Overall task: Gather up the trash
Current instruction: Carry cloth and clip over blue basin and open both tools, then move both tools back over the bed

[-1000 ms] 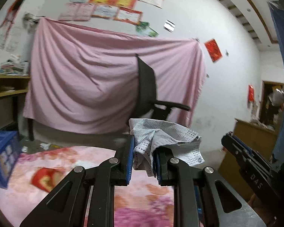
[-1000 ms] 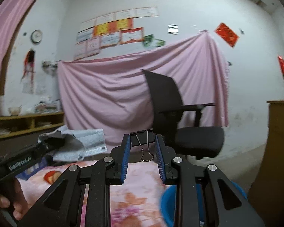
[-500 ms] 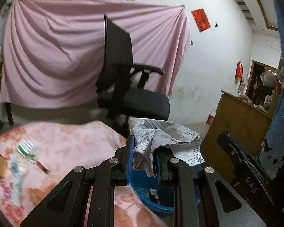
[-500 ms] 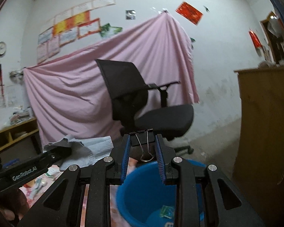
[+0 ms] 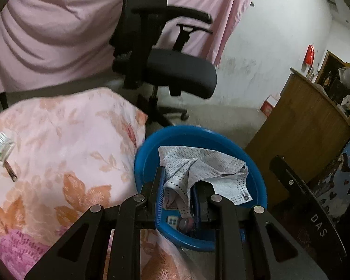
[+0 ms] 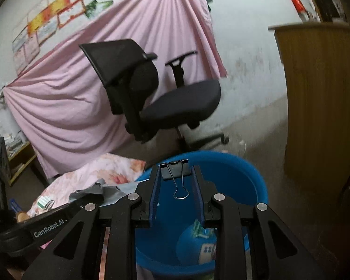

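Blue bin (image 5: 149, 147) under both | left gripper (image 5: 177, 194) clamps mask (image 5: 205, 170) | right gripper (image 6: 176, 185) pinches binder clip (image 6: 175, 170) | risk: mask snags a pad, clip bounces out

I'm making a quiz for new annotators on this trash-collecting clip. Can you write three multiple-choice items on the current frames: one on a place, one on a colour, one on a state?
1. Where does the crumpled tissue sit?
A. On the chair seat
B. Between the left hand-held gripper's fingers, over the basin
C. On the floral cloth

2. What colour is the basin?
A. Blue
B. Green
C. Yellow

3. What state is the right hand-held gripper in?
A. Open and empty
B. Shut on a binder clip
C. Shut on a pencil

Answers:
1 B, the left wrist view shows the tissue pinched between the fingers with the basin's rim behind it.
2 A, both views show a blue rim and wall.
3 B, the black binder clip sits clamped between the blue pads.
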`<state>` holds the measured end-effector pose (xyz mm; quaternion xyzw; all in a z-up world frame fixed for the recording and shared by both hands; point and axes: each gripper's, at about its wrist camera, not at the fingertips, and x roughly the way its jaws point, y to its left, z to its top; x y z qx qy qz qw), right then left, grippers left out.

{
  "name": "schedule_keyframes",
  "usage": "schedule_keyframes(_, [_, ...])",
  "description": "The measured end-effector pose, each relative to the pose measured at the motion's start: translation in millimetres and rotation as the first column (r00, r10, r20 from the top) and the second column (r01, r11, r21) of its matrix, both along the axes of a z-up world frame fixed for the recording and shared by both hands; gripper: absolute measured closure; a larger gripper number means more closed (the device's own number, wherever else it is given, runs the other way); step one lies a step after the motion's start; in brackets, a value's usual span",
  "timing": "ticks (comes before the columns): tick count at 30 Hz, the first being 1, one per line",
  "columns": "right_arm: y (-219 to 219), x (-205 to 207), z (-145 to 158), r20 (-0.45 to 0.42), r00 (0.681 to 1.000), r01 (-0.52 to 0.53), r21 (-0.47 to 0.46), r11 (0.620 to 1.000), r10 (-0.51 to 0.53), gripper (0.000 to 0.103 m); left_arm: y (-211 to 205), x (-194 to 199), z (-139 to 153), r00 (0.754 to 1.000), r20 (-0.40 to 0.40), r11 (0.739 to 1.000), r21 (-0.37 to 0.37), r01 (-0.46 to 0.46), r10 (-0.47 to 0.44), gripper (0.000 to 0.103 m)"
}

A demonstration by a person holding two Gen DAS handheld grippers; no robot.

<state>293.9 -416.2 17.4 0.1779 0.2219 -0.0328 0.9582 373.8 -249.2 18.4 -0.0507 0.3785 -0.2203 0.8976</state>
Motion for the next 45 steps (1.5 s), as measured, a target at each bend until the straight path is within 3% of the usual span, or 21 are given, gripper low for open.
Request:
schedule_keyframes(12, [-5, 13, -17, -0.085, 0.996, 0.001, 0.042, 0.999, 0.003, 0.076, -3, 8, -16, 0.995, -0.099, 1.000, 0.023, 0.001, 0.001, 0.059])
schedule_keyframes(21, [-5, 12, -15, -0.070, 0.998, 0.010, 0.042, 0.999, -0.007, 0.060, 14, 2, -9, 0.996, -0.081, 0.999, -0.026, -0.027, 0.025, 0.046])
schedule_keyframes(30, [2, 6, -2, 0.000, 1.000, 0.007, 0.005, 1.000, -0.007, 0.046, 38, -13, 13, 0.997, 0.041, 0.992, -0.111, -0.057, 0.061, 0.025])
schedule_keyframes(32, [5, 3, 2, 0.022, 1.000, 0.005, -0.005, 1.000, -0.005, 0.034, 44, -17, 19, 0.995, 0.074, 0.991, -0.115, -0.065, 0.074, 0.024])
schedule_keyframes(34, [8, 1, 7, 0.051, 0.999, 0.003, -0.017, 1.000, -0.002, 0.030, 50, -22, 25, 0.990, 0.113, 0.991, -0.115, -0.074, 0.087, 0.024])
schedule_keyframes(37, [14, -5, 15, 0.098, 0.995, -0.006, -0.032, 0.999, 0.009, 0.025, 63, -35, 36, 0.970, 0.203, 0.987, -0.115, -0.109, 0.131, 0.020])
schedule_keyframes(39, [20, -9, 22, 0.141, 0.990, -0.013, -0.043, 0.999, 0.019, 0.022, 75, -46, 43, 0.948, 0.268, 0.982, -0.130, -0.140, 0.171, 0.009])
schedule_keyframes(42, [30, -15, 33, 0.201, 0.979, -0.021, -0.062, 0.998, 0.033, 0.015, 93, -60, 53, 0.912, 0.348, 0.973, -0.153, -0.174, 0.217, 0.004])
schedule_keyframes(44, [36, -19, 39, 0.240, 0.970, -0.025, -0.072, 0.997, 0.041, 0.001, 106, -70, 60, 0.887, 0.394, 0.968, -0.156, -0.194, 0.241, 0.004])
schedule_keyframes(45, [42, -22, 43, 0.268, 0.962, -0.027, -0.081, 0.996, 0.048, 0.000, 113, -74, 63, 0.875, 0.413, 0.966, -0.158, -0.204, 0.252, 0.004])
